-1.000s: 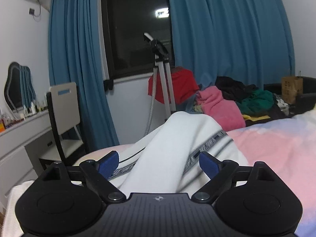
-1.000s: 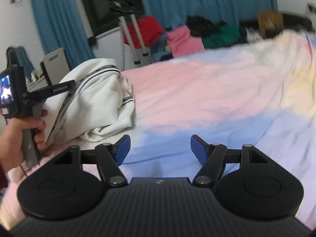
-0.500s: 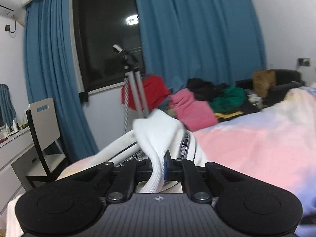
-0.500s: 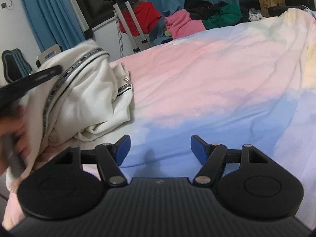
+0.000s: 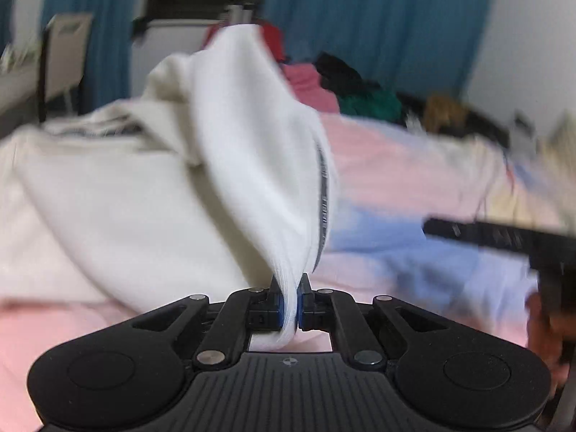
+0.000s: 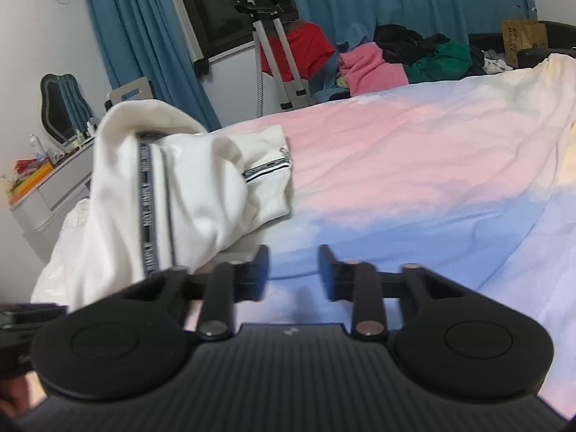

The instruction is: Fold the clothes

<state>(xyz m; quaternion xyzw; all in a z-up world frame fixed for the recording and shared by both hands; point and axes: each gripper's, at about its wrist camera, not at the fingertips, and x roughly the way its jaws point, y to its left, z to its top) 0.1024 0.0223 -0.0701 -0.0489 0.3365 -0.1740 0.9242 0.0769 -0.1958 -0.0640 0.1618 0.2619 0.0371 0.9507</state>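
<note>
Left gripper (image 5: pixel 289 304): pressed together on a fold of the white garment (image 5: pixel 252 151), lifted off the bed
Right gripper (image 6: pixel 293 270): spread, holding nothing, just beside the garment (image 6: pixel 162 187)
Risk: the thin pinch may slip; hanging cloth could bunch or snag the right fingers
Surface: soft pink and blue bedsheet (image 6: pixel 414 165), wrinkled
Room: blue curtains (image 6: pixel 144 36), a clothes pile (image 6: pixel 403 57), a desk (image 6: pixel 54 183)

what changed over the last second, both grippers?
The left gripper went from open around the white garment to shut on a fold of it, and has pulled that fold up off the bed; its view is motion-blurred. The right gripper stayed open and empty but narrowed its gap and moved closer to the garment. The clothes pile by the curtains is unchanged.
</note>
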